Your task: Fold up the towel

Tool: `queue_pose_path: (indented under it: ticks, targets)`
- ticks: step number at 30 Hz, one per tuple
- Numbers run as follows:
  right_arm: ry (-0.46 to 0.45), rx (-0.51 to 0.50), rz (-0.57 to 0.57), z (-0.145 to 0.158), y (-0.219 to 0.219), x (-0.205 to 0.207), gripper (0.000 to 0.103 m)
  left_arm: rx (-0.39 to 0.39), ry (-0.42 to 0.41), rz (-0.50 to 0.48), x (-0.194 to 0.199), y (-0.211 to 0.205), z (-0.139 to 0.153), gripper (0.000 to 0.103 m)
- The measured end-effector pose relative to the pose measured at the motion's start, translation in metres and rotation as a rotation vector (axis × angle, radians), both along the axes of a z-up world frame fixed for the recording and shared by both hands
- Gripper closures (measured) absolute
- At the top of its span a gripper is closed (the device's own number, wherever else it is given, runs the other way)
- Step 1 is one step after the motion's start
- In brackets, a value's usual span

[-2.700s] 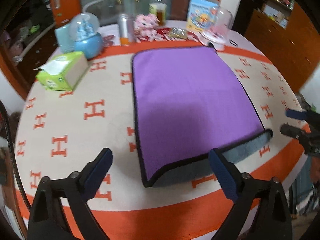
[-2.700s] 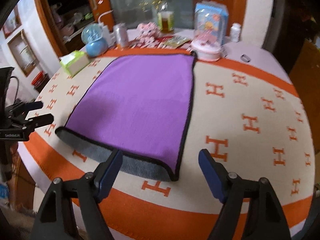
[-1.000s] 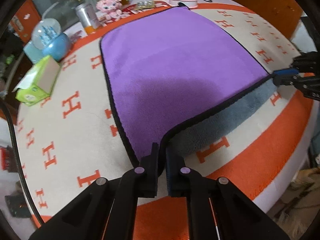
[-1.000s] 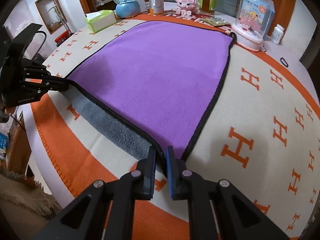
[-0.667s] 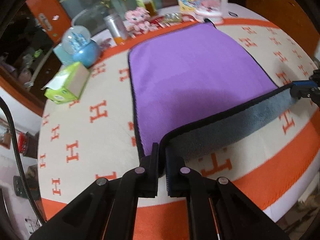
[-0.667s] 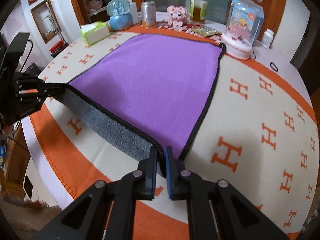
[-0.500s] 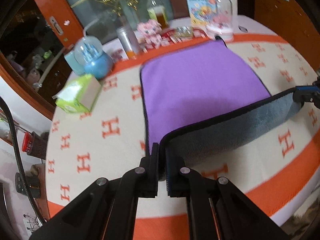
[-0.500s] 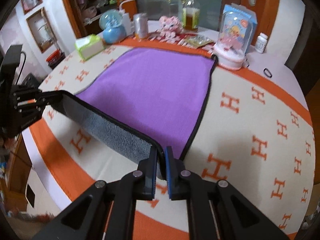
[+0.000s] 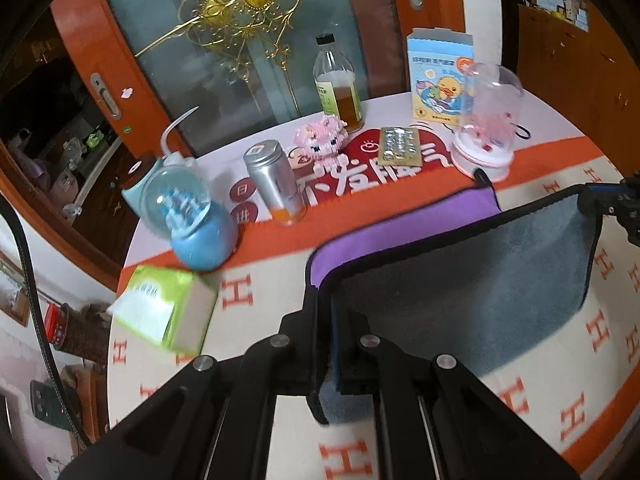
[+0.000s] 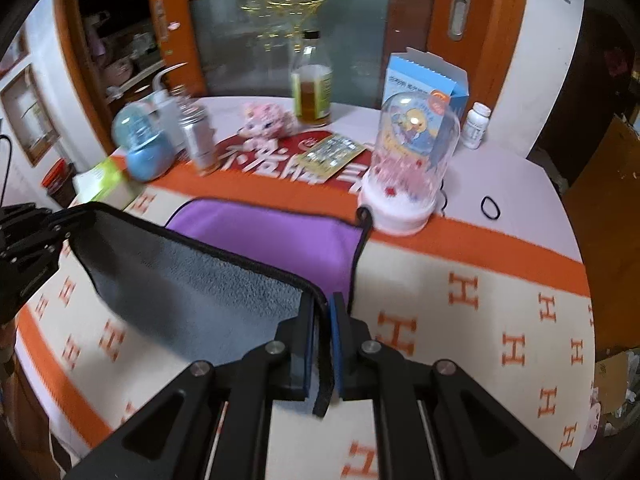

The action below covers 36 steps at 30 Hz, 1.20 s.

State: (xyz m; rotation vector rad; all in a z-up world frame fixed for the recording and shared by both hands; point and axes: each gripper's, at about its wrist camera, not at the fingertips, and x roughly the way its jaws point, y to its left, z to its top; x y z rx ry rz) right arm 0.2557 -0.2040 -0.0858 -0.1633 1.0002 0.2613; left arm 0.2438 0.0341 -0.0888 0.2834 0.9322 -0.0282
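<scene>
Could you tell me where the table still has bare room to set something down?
Free: the H-patterned cloth right of the purple towel, and the white strip holding only a black hair tie. Crowded: the far edge, from blue snow globe and silver can to the clear dome.

A home dining room: round clothed table (image 9: 248, 292), snow globe (image 9: 192, 216), tissue box (image 9: 168, 308), ornate glass door (image 9: 240, 40).

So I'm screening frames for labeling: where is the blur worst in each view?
Left wrist view: tissue box smeared, towel edges soft, left tool sharp. Right wrist view: more motion blur; can and snow globe streaked, right tool crisp.
</scene>
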Motion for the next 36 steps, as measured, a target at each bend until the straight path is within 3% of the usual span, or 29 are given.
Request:
queue_pose_path:
  ticks: [14, 21, 29, 31, 36]
  targets:
    - [0.098, -0.045, -0.086, -0.081, 0.011, 0.103, 0.096, -0.032, 0.105, 0.071, 0.095, 0.004, -0.086, 0.100]
    - [0.119, -0.052, -0.102, -0.105, 0.011, 0.122, 0.095, -0.035, 0.139, 0.095, 0.117, 0.000, -0.113, 0.099]
    - [0.087, -0.075, -0.099, -0.113, 0.016, 0.123, 0.095, -0.046, 0.143, 0.116, 0.121, 0.002, -0.124, 0.097]
    - [0.089, -0.054, -0.111, -0.112, 0.013, 0.122, 0.092, -0.047, 0.139, 0.121, 0.122, 0.002, -0.124, 0.094]
    - [0.084, -0.021, -0.152, -0.103, 0.001, 0.116, 0.074, -0.041, 0.105, 0.121, 0.117, 0.005, -0.115, 0.062]
